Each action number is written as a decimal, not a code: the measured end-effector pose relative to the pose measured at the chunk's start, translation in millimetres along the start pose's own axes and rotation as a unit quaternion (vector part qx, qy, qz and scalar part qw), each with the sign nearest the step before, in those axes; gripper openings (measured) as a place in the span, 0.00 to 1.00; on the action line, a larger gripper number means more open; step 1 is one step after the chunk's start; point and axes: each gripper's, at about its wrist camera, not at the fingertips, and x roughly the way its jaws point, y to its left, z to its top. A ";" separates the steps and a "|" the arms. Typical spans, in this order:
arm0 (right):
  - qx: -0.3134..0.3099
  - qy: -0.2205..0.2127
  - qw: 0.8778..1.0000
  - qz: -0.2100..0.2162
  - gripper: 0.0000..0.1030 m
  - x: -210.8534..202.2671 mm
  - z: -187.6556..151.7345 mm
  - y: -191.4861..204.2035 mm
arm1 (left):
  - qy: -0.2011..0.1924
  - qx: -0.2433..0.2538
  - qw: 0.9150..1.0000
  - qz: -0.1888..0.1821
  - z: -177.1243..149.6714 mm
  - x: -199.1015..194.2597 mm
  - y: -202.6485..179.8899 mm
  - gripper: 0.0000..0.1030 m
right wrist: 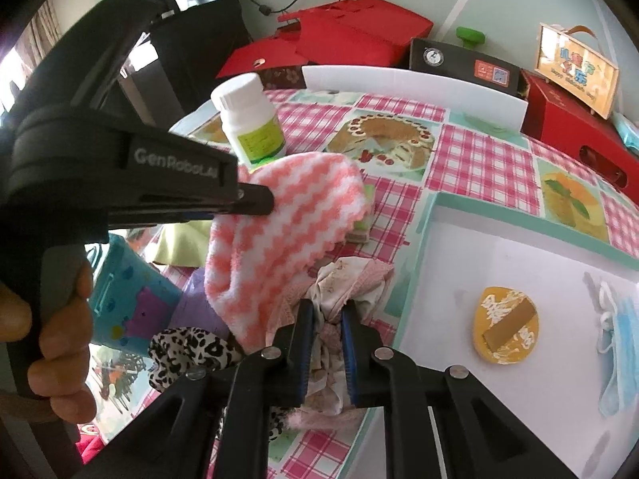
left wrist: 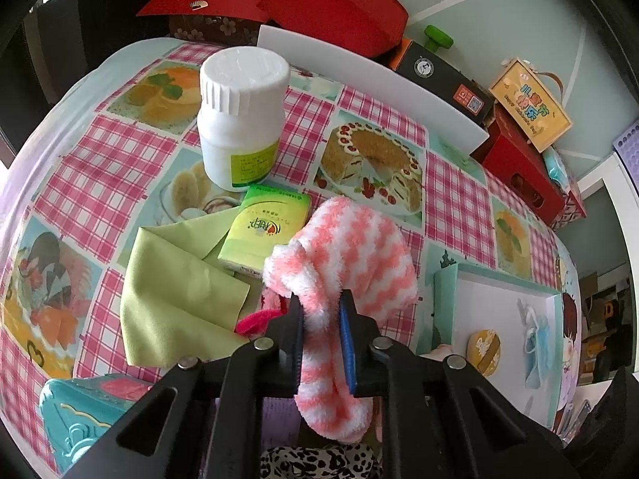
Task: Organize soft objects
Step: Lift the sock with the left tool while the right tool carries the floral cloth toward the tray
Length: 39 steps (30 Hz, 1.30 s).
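My left gripper [left wrist: 321, 303] is shut on a fluffy pink-and-white striped sock [left wrist: 351, 247] and holds it above the table; the sock [right wrist: 287, 207] and the left gripper's body [right wrist: 255, 199] also show in the right wrist view. My right gripper [right wrist: 327, 311] is shut on a pale floral-and-pink fabric scrunchie [right wrist: 343, 279] beside the box's left wall. A leopard-print scrunchie [right wrist: 187, 347] lies lower left. A light green cloth [left wrist: 179, 287] and a red-pink scrunchie [left wrist: 255, 319] lie on the table. The open white box [right wrist: 519, 263] with a teal rim holds a blue face mask [right wrist: 619, 343] and a yellow round item [right wrist: 507, 331].
A white bottle [left wrist: 239, 119], a green tissue pack [left wrist: 267, 227] and a teal box [left wrist: 80, 419] stand on the checked tablecloth [left wrist: 120, 151]. A white board [left wrist: 379, 80], red boxes [left wrist: 327, 0] and a black box [left wrist: 443, 76] line the far edge.
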 end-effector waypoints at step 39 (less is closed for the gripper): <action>0.101 -0.155 0.979 -0.081 0.14 -119.7 -2.7 -82.1 | -0.166 0.079 0.978 -0.096 -3.9 -117.1 -51.5 0.11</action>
